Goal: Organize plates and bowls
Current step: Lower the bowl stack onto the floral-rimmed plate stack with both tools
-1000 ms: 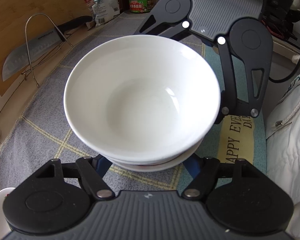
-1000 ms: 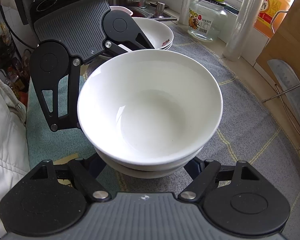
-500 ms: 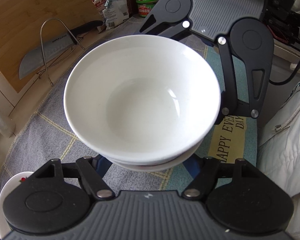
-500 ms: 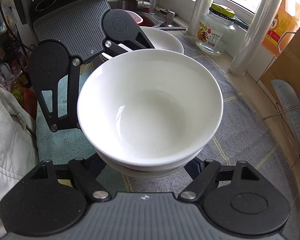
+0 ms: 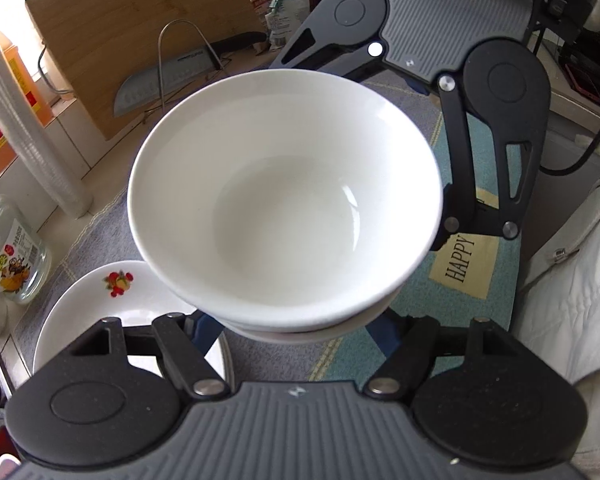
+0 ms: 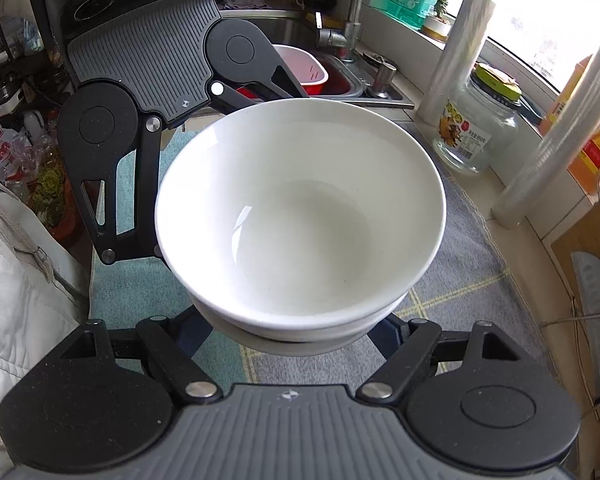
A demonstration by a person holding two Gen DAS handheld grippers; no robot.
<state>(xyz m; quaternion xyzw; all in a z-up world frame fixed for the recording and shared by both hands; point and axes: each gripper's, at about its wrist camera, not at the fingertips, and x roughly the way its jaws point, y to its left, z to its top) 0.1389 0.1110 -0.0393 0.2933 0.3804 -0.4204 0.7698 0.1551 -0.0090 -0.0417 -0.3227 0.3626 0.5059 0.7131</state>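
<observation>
Between both tools (image 5: 296,332), stacked white bowls (image 5: 284,208)

Bowls (image 5: 286,216): plain glossy white, no pattern, both in the stack. Plate (image 5: 112,308): white, small red/yellow fruit print near rim. Mat (image 6: 460,280): grey with pale yellow grid lines, teal section, cream patch (image 5: 462,266) lettered "HAPPY" in dark text. Grippers (image 5: 296,360) (image 6: 296,356): black linkages, grey ribbed bodies, silver pins, blue fingers. Board (image 5: 140,36): light brown wood. Knife (image 5: 172,76): grey blade, black handle. Jar (image 6: 480,128): clear glass, green-yellow lid, yellow label. Basin (image 6: 312,72): red with pink inside. Jacket (image 6: 16,300): white.
</observation>
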